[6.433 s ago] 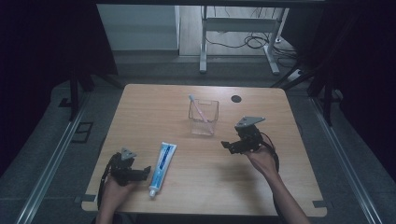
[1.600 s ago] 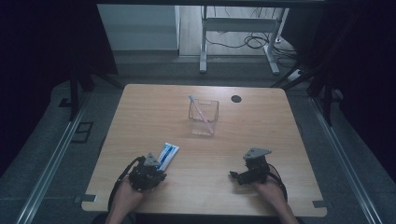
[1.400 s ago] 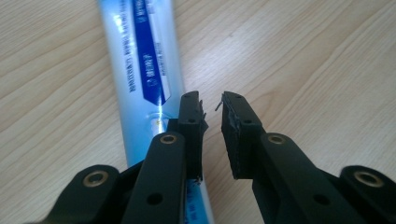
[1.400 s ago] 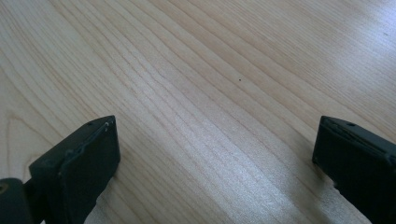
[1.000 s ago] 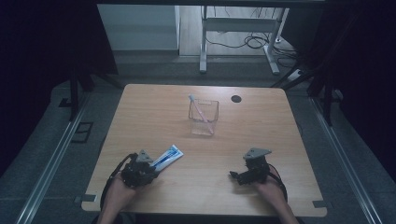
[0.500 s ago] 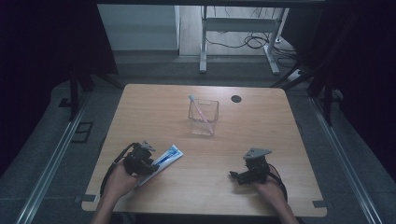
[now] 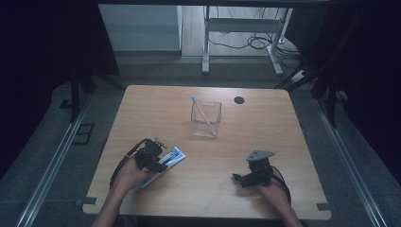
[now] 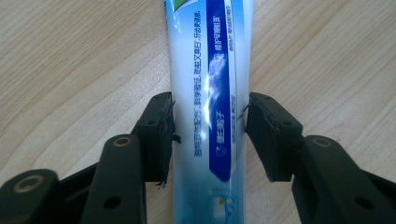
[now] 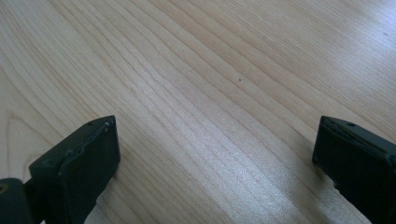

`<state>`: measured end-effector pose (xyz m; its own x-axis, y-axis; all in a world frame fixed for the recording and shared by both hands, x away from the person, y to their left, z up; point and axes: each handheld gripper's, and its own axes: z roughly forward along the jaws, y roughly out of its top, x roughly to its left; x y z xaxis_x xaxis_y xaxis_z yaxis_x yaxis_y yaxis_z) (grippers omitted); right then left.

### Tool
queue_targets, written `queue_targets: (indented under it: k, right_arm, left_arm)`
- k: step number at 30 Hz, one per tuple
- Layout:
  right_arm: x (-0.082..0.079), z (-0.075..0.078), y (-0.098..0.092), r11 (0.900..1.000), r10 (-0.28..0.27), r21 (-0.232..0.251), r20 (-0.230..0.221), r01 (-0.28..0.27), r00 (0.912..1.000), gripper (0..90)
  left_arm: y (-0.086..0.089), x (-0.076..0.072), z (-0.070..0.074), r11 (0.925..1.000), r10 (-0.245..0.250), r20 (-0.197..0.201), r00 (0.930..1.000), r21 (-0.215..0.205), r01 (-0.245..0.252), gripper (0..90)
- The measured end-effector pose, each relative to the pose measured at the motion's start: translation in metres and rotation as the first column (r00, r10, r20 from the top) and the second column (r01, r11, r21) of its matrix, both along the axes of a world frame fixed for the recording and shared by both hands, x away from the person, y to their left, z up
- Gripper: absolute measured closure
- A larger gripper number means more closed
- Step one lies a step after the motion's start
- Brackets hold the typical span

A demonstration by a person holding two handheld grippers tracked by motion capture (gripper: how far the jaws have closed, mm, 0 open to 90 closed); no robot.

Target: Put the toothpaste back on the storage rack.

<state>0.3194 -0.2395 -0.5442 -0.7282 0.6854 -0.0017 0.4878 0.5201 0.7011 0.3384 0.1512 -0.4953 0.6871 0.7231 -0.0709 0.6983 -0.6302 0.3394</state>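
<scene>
A light wooden table (image 7: 265, 142) with rounded corners stands on a grey floor. A blue and white toothpaste tube (image 7: 165, 163) lies flat on the wood at the near left, angled toward the centre. A clear square container (image 7: 206, 119) stands upright near the middle, with a thin pink-handled toothbrush (image 7: 202, 111) leaning inside. A small dark round disc (image 7: 239, 100) sits toward the far right edge.
</scene>
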Motion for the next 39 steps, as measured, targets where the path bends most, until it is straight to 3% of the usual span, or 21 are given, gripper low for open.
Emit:
queue_targets:
  k: [4,10,15,24,32,39]
  right_arm:
    - [0.0,0.0,0.0,1.0,0.0,0.0,0.0,0.0,1.0,0.4]
    - [0.0,0.0,0.0,1.0,0.0,0.0,0.001,0.0,1.0,0.3]
    - [0.0,0.0,0.0,1.0,0.0,0.0,0.001,0.0,1.0,0.4]
    - [0.0,0.0,0.0,1.0,0.001,0.0,0.0,-0.001,1.0,0.4]
    - [0.0,0.0,0.0,1.0,0.001,0.0,0.001,-0.001,1.0,0.4]
    - [0.0,0.0,0.0,1.0,0.001,-0.001,0.0,-0.001,1.0,0.4]
  left_arm:
    - [-0.005,0.004,-0.005,0.9995,-0.006,-0.023,0.9997,0.03,0.006,48.4]
    - [-0.006,0.01,-0.005,0.9994,0.004,-0.065,0.9979,0.036,-0.002,48.6]
    - [-0.011,0.013,-0.004,0.9979,0.003,-0.089,0.996,0.065,0.003,48.8]
    - [-0.012,0.012,0.004,0.9969,-0.013,-0.08,0.9967,0.076,0.019,69.1]
    - [-0.005,0.009,0.007,0.9996,-0.021,-0.049,0.9985,0.016,0.022,73.6]
    - [-0.001,0.011,0.02,0.9988,-0.015,-0.002,0.9999,-0.048,0.015,74.1]
